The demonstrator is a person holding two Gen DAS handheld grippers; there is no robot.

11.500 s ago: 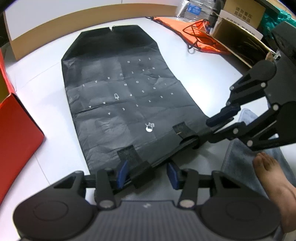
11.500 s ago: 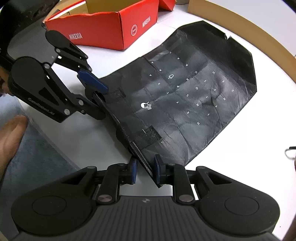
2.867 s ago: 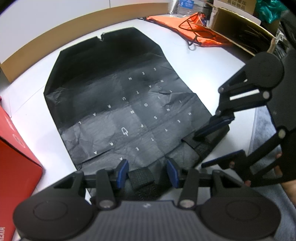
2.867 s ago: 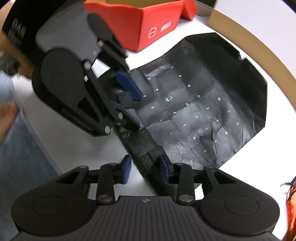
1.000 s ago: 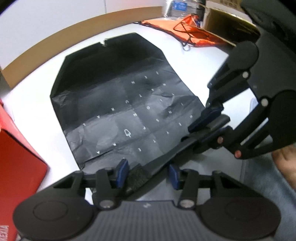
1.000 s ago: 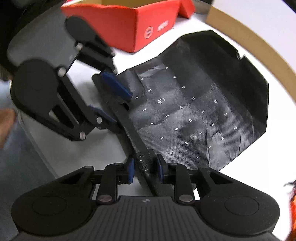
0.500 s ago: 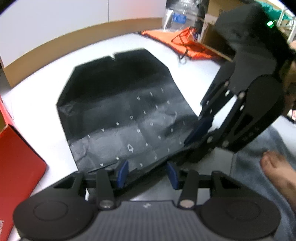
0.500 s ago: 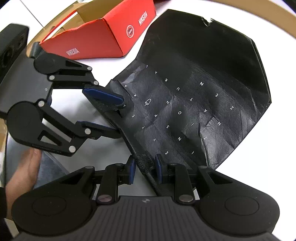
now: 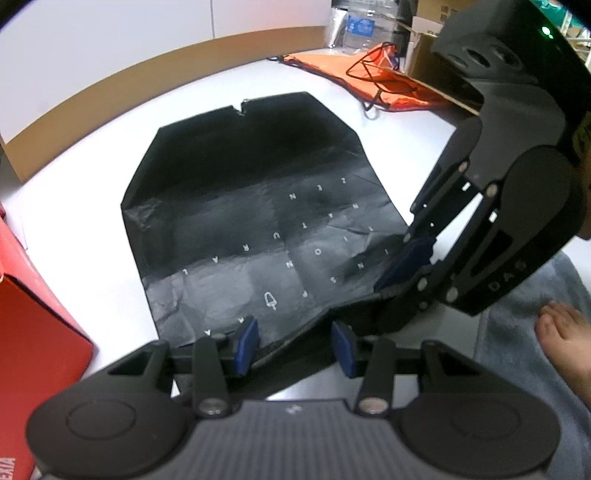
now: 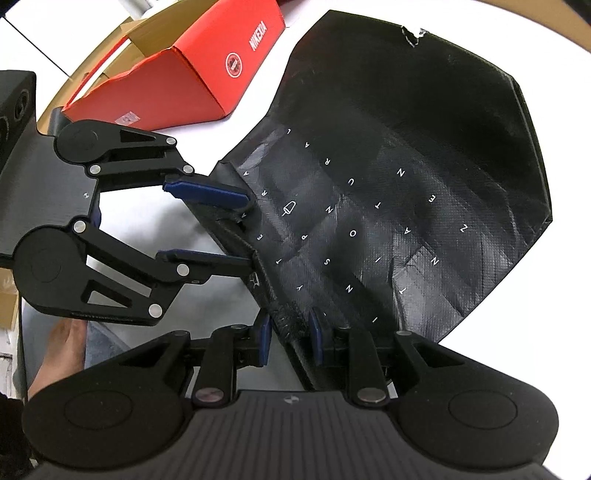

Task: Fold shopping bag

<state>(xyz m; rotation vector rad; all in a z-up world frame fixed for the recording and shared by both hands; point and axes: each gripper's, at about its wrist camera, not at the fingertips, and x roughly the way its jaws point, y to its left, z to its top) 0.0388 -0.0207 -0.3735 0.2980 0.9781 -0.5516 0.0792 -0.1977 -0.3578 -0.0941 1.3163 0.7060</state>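
The black shopping bag (image 9: 258,192) with small white letters lies flat on the white floor, its near edge and handles folded over into a thick band. In the left wrist view my left gripper (image 9: 295,345) is shut on that band at its left end. My right gripper (image 9: 395,291) comes in from the right and pinches the same band. In the right wrist view the band runs between the blue pads of the right gripper (image 10: 290,339). The left gripper (image 10: 247,229) bites it further along, one finger on top and one beneath. The bag (image 10: 424,155) spreads away beyond the fold.
A red shoebox (image 9: 33,332) (image 10: 192,85) stands left of the bag. An orange drawstring bag (image 9: 369,81), water bottles (image 9: 354,26) and a cardboard box (image 9: 436,48) lie at the back right. A person's bare foot (image 9: 565,343) rests on a grey mat (image 9: 517,339) near me.
Both grippers have carried the folded band a little further over the bag. The right gripper has rolled and now stands steeper. The grips look the same.
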